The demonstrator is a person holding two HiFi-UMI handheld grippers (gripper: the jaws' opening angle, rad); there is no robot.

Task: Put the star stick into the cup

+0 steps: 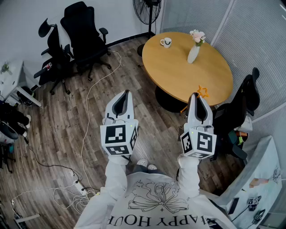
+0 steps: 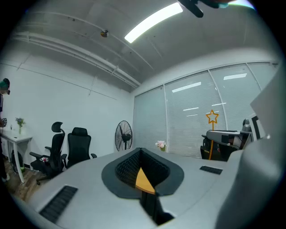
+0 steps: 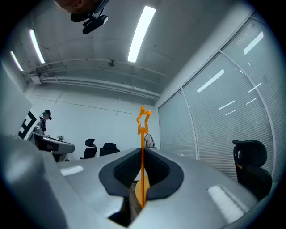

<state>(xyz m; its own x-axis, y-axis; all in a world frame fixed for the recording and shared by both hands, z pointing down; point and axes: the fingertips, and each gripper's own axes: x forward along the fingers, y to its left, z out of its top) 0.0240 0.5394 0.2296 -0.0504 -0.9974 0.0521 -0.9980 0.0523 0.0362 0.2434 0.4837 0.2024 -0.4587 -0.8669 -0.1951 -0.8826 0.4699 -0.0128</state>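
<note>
The orange star stick (image 1: 203, 92) is clamped upright in my right gripper (image 1: 195, 95), which is shut on its thin stem; the star (image 3: 143, 120) stands above the jaw tips in the right gripper view. The stick (image 2: 212, 117) also shows at the right of the left gripper view. My left gripper (image 1: 127, 93) is held beside it at the same height, shut with nothing in it. The white cup (image 1: 166, 42) stands on the far left part of the round wooden table (image 1: 178, 76), well ahead of both grippers. Both grippers hover over the floor in front of the table.
A white vase with pink flowers (image 1: 194, 51) stands on the table right of the cup. Two black office chairs (image 1: 85, 38) stand at the back left, another chair (image 1: 243, 100) right of the table, a fan (image 1: 147, 11) behind. Cables (image 1: 87, 116) trail across the wooden floor.
</note>
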